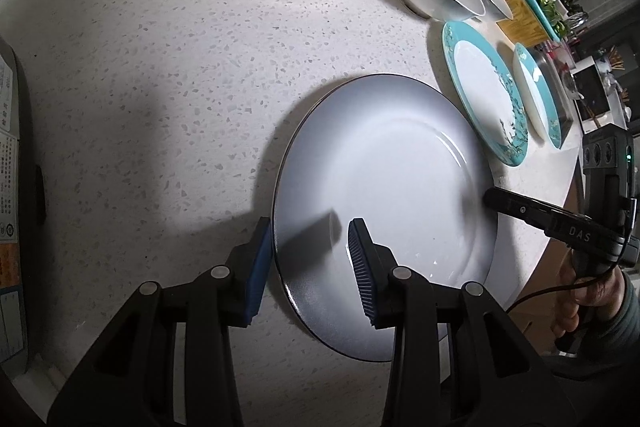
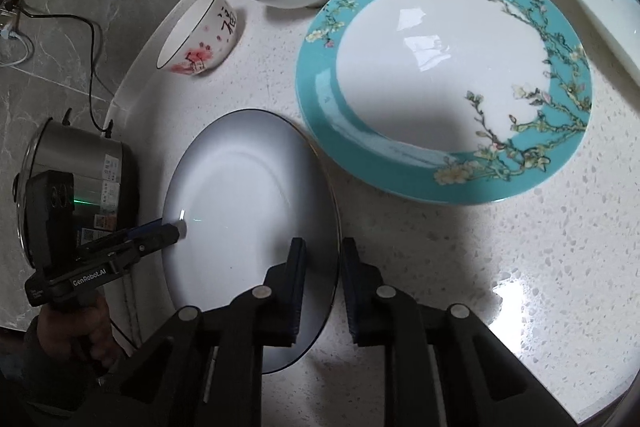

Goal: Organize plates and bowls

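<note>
Plate (image 1: pixel 384 211), grey-white with a dark rim, lies on the speckled counter (image 1: pixel 160 67) near its front edge. Left tool (image 1: pixel 310 255) clamps its left rim; right tool (image 2: pixel 322 287) pinches its right rim. Teal plate (image 2: pixel 444 83) sits just beyond.
</note>
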### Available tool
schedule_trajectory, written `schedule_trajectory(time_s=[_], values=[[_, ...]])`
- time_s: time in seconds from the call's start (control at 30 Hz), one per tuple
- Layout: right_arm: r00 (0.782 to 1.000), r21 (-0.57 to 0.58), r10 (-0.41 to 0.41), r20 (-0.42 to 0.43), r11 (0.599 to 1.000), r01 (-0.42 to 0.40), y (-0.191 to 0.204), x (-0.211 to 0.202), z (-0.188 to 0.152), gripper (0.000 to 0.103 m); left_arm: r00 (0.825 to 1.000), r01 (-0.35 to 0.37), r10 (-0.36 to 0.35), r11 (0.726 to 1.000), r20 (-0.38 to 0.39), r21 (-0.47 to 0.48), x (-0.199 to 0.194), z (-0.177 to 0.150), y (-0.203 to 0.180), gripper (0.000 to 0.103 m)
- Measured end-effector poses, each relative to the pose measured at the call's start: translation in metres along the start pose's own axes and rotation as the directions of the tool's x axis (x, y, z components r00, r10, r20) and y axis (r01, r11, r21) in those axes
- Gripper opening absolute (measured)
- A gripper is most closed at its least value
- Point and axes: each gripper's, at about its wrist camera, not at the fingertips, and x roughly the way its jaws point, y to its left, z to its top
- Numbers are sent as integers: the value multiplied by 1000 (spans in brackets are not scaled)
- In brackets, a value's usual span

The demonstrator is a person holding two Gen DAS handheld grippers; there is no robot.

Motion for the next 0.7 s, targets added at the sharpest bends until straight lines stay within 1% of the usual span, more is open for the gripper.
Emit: schedule_trajectory(time_s=[0.13, 0.27, 0.43, 0.57, 0.7], values=[[1000, 15, -8, 10, 1000, 8, 0, -2, -2, 20, 1000, -4, 4, 1000, 0, -16, -3, -7, 2, 28], [1000, 6, -9, 19, 1000, 9, 5, -7, -2, 20, 1000, -8, 8, 1000, -11, -15, -7, -13, 3, 28], [1000, -11, -2, 22, 1000, 2, 14, -17, -1, 19, 1000, -4, 4, 1000, 17, -26, -29, -19, 3, 28], [1000, -21, 8, 20, 1000, -7, 22, -22, -5, 19, 1000, -9, 10, 999, 25, -35, -45, -29, 4, 28], [1000, -35, 11, 14, 999, -11, 28, -22, -9, 19, 1000, -10, 11, 999, 21, -53, -50, -43, 8, 28]])
